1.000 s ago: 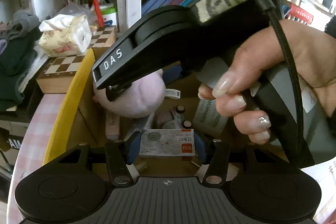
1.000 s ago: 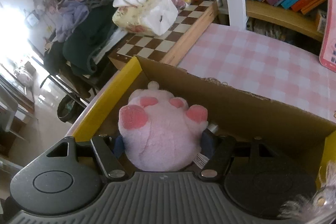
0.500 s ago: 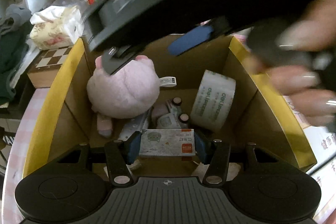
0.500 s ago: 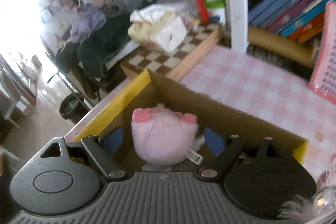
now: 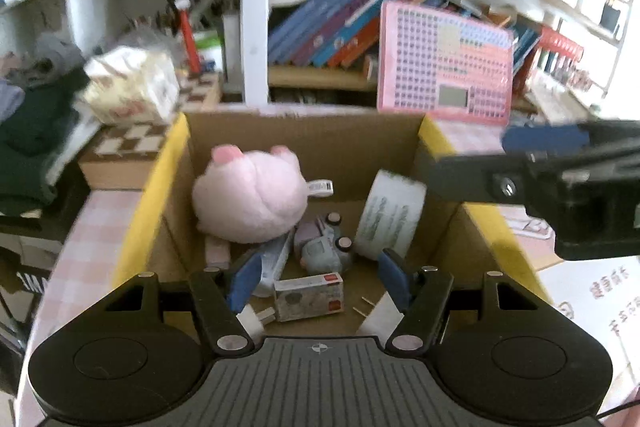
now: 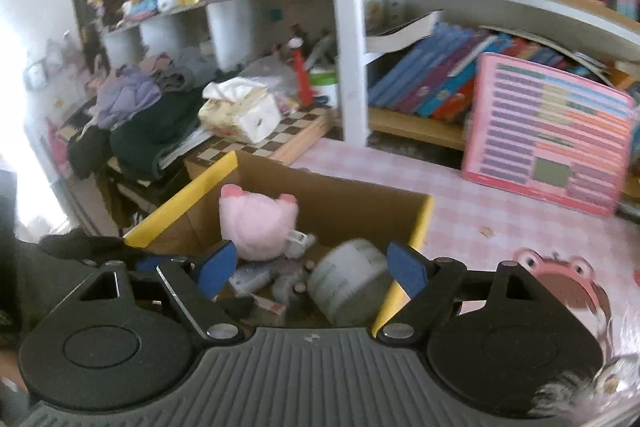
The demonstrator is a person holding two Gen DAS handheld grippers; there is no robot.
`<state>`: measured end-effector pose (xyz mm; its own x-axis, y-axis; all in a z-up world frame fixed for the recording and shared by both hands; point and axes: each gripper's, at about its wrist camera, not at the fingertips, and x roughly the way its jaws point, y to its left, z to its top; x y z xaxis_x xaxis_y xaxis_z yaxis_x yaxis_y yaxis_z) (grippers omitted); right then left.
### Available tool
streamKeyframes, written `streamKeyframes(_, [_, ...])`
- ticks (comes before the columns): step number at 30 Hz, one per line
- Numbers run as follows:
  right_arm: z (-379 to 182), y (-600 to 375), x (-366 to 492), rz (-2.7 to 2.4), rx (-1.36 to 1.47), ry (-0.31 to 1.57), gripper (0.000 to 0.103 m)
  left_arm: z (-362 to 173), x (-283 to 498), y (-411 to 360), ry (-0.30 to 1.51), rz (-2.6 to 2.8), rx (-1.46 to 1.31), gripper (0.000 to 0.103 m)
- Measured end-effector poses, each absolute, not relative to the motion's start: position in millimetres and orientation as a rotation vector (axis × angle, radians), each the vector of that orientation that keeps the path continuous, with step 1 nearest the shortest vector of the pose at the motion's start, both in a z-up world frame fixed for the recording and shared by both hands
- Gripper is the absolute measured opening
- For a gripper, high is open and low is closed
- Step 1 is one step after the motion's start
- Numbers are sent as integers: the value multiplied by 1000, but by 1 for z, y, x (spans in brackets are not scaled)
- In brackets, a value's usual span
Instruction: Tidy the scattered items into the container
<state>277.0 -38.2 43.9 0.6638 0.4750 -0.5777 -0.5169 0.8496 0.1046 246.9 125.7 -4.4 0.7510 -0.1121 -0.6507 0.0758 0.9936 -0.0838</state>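
A cardboard box (image 5: pixel 304 135) with yellow flaps stands on the pink checked table; it also shows in the right wrist view (image 6: pixel 340 195). Inside lie a pink plush pig (image 5: pixel 252 199), a tape roll (image 5: pixel 390 215), a small card box (image 5: pixel 308 297) and small bottles (image 5: pixel 324 247). The pig (image 6: pixel 256 223) and the tape roll (image 6: pixel 348 279) also show in the right wrist view. My left gripper (image 5: pixel 320 277) is open and empty above the box's near side. My right gripper (image 6: pixel 308 267) is open and empty, raised above the box. One of its fingers (image 5: pixel 544 139) shows at the right in the left wrist view.
A pink keyboard toy (image 6: pixel 548 159) leans against the bookshelf behind the table. A chessboard box (image 6: pixel 280 143) with a tissue pack (image 6: pixel 240 111) stands left of the box. A pink frog item (image 6: pixel 560 283) and a printed sheet (image 5: pixel 600 291) lie at the right.
My right gripper let go of the pink pig, which now lies in the box, and rose up and away to the right. My left gripper opened and released the small card box.
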Motion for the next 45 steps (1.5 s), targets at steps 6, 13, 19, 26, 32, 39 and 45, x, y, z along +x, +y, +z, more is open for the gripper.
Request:
streamKeyframes(6, [52,-62,226,474,-54,567,82,24,182,130,624,-89,-47,77])
streamKeyframes(13, [49,-75,155,380,-100,478,82,25,112,143,609,-24,-92,82])
streamKeyframes(19, [36,-80,97,262,-89,457,83,19,71,136,575,-47,-111,89])
streamKeyframes(26, [12,-81,55,164,-138,505,87,10,49,114,573,-56,-31,95])
streamKeyframes(32, [3,-89,43,124,-82,588,93,0,43,101,635,-68,33,98])
streamKeyframes(39, [-6,-96,32,142,-74,654,96,-9,41,98,695,-61,-11,101])
streamKeyframes(45, [-9,-109,30,130,-27,687,101,-14,38,89,721,-80,9,101])
